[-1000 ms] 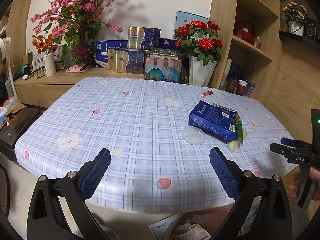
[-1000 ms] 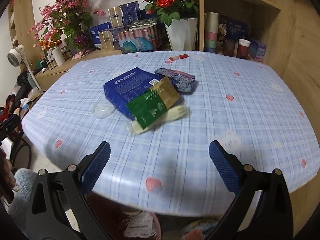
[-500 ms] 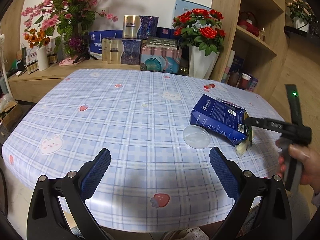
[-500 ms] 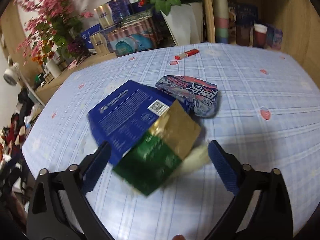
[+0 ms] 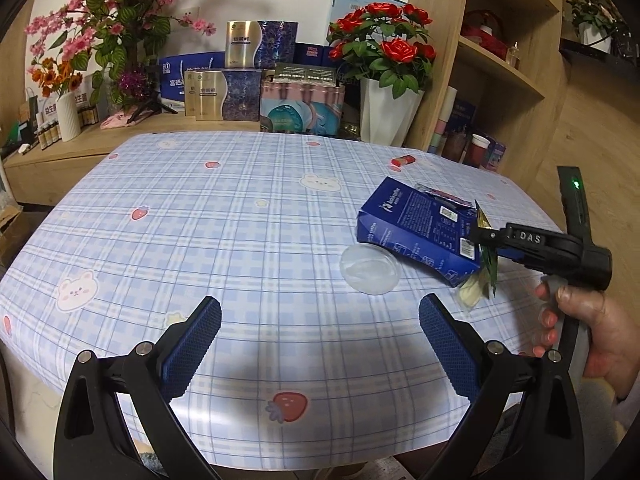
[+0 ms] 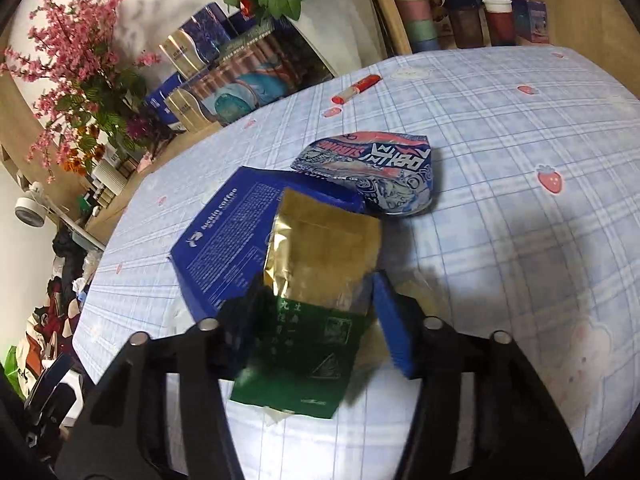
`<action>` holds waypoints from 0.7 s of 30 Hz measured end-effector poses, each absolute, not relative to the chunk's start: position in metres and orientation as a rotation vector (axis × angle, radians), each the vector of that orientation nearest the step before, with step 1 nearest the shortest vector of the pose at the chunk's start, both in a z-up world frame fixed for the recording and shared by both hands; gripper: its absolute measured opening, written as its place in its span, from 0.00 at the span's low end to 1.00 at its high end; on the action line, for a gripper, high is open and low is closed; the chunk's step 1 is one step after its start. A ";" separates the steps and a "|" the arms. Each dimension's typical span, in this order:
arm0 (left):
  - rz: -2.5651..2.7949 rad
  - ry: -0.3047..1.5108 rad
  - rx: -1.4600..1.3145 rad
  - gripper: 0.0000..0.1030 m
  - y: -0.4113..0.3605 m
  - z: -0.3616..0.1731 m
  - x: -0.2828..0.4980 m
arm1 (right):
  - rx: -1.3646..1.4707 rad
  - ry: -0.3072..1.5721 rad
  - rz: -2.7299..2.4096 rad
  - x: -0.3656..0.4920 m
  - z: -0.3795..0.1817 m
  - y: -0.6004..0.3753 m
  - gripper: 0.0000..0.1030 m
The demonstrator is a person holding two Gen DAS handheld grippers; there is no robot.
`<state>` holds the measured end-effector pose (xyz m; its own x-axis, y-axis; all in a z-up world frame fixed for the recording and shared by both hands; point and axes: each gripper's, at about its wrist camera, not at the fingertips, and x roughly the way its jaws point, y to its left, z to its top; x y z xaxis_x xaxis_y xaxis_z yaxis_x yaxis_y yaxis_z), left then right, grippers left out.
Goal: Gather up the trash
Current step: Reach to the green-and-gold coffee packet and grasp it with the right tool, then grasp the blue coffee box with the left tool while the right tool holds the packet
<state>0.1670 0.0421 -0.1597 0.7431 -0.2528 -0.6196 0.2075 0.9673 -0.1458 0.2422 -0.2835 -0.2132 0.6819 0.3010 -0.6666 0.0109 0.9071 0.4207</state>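
The right gripper point(image 6: 316, 320), low in its frame, has just been closing with the green-and-gold foil packet point(image 6: 316, 300) between its jaws; whether the pads press it is hard to tell. The packet hides part of the dark blue coffee box point(image 6: 224, 244) behind it. The left gripper point(image 5: 320, 340) hangs wide open over the blue plaid tablecloth point(image 5: 240, 216). Farther back lies a crumpled blue-and-pink wrapper point(image 6: 372, 168).
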 end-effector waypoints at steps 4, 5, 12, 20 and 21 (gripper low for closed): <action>-0.260 0.696 -0.050 0.94 0.034 -0.157 0.166 | 0.431 0.782 0.168 0.224 -0.210 -0.292 0.37; -0.265 0.698 -0.045 0.94 0.031 -0.156 0.165 | 0.439 0.774 0.165 0.218 -0.209 -0.296 0.35; -0.310 0.707 0.016 0.94 -0.002 -0.152 0.166 | 0.479 0.745 0.162 0.189 -0.206 -0.323 0.29; -0.387 0.801 -0.093 0.84 -0.026 -0.159 0.191 | 0.483 0.735 0.144 0.175 -0.212 -0.341 0.27; -0.399 0.822 -0.107 0.80 -0.032 -0.162 0.201 | 0.493 0.732 0.144 0.174 -0.212 -0.342 0.27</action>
<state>0.2005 -0.0323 -0.1621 0.6113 -0.3864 -0.6907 0.3045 0.9204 -0.2454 0.1737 -0.3424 -0.2124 0.7396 0.2941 -0.6055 0.0436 0.8767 0.4791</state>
